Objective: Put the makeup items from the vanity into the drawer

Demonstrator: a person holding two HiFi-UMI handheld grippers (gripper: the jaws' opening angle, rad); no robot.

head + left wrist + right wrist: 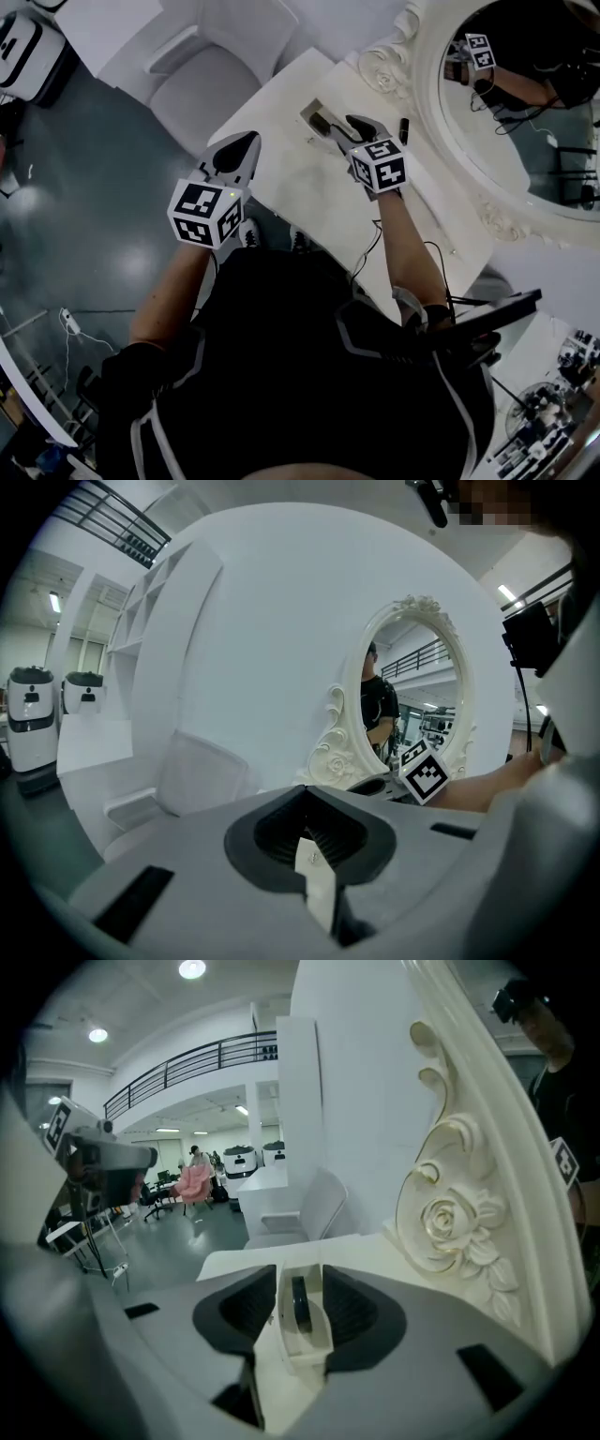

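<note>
A small cream drawer stands pulled out on the white vanity top. In the right gripper view the drawer lies between the jaws, and a slim dark makeup item rests inside it. My right gripper hovers over the drawer, open, its pads clear of the drawer's walls. Another slim black makeup item lies near the mirror's base. My left gripper hangs at the vanity's left edge, jaws together, nothing held. The left gripper view shows its pads meeting.
An ornate white oval mirror with a carved rose stands along the vanity's right side. A white padded chair stands beyond the vanity's far left corner. Dark floor lies to the left. A cable hangs off the near edge.
</note>
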